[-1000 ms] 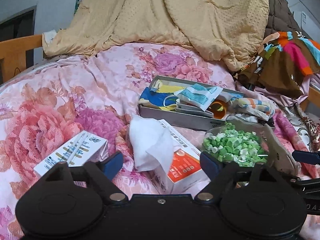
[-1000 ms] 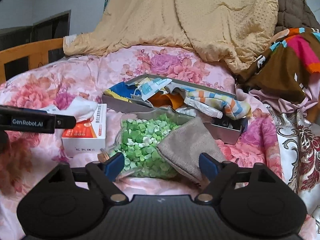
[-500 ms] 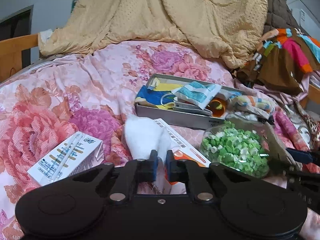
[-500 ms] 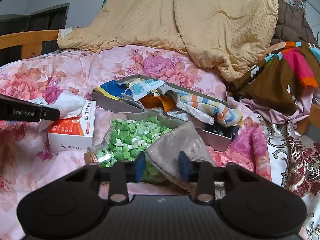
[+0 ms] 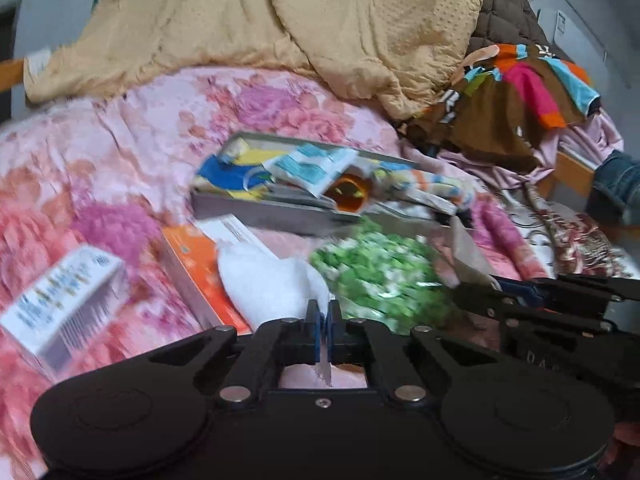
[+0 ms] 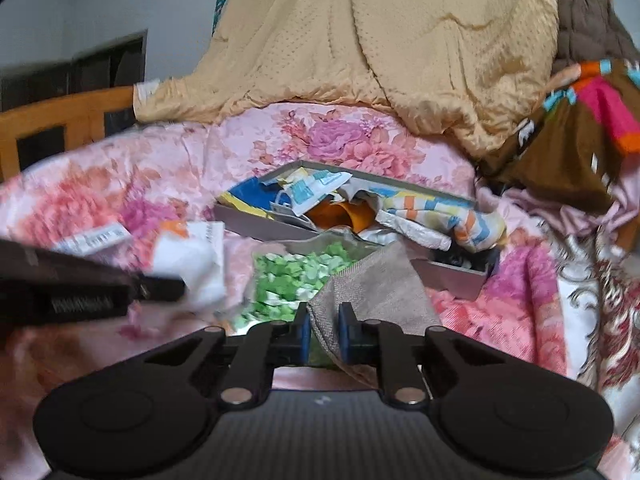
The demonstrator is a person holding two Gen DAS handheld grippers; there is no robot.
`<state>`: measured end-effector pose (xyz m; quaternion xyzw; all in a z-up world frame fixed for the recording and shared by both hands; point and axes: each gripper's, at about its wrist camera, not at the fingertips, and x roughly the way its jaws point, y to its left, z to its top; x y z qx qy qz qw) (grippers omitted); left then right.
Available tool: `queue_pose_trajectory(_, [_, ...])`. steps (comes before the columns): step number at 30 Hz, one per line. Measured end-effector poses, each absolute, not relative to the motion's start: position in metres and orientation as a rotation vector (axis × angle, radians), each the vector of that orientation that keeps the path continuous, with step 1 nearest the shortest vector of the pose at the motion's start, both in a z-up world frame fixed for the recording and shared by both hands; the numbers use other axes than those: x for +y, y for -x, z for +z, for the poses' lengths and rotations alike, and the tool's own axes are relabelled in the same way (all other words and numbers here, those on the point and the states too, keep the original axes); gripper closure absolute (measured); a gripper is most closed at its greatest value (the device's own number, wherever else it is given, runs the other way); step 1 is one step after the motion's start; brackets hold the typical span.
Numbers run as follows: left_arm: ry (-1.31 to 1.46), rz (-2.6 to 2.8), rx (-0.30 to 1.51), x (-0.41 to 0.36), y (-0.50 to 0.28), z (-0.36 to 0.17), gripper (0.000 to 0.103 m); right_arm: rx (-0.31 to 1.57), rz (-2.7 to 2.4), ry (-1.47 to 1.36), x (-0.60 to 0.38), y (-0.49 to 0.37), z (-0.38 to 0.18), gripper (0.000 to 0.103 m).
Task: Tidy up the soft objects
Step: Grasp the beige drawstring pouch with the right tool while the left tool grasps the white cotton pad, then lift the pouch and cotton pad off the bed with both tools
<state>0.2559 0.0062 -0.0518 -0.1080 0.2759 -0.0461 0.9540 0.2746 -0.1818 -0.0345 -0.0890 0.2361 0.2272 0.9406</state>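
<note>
Floral bedspread (image 5: 132, 168) under yellow quilt (image 5: 280, 20)

A bed covered by a pink floral quilt (image 6: 168, 160) is seen, on which a grey tray (image 6: 256, 224), 2 cartons (image 5: 64, 312) near left, and a beige blanket (image 6: 400, 60) far behind are laid.

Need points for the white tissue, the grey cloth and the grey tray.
white tissue (image 5: 268, 284): left wrist view, middle of the bunched sheet.
grey cloth (image 6: 376, 284): right wrist view, flat middle of the fabric.
grey tray (image 6: 256, 224): right wrist view, its near wall.
</note>
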Motion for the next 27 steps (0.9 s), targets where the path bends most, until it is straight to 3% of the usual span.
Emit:
queue_pose_trajectory(11, [0.27,-0.092,0.622,0.004,-0.25,-0.062,0.098,0.539,0.596,-0.019,-0.205,-0.272,-0.02,0.089])
queue_pose_trajectory(14, [0.286,-0.024,0.633,0.012,-0.252,-0.065,0.087,0.541,0.558,-0.005,-0.207,-0.276,-0.021,0.088])
queue_pose_trajectory(20, [0.374,0.003,0.664,0.024,-0.257,-0.074,0.074,0.545,0.51,0.034,-0.203,-0.278,-0.025,0.067])
queue_pose_trajectory(23, [0.42,-0.01,0.674,0.026,-0.259,-0.079,0.065,0.558,0.47,0.081,-0.199,-0.28,-0.03,0.051])
queue_pose_trajectory(25, [0.464,-0.028,0.676,0.028,-0.26,-0.083,0.048,0.569,0.453,0.099,-0.198,-0.281,-0.033,0.033])
queue_pose_trajectory(27, [0.512,-0.024,0.676,0.032,-0.261,-0.087,0.041,0.579,0.436,0.113,-0.198,-0.284,-0.035,0.024])
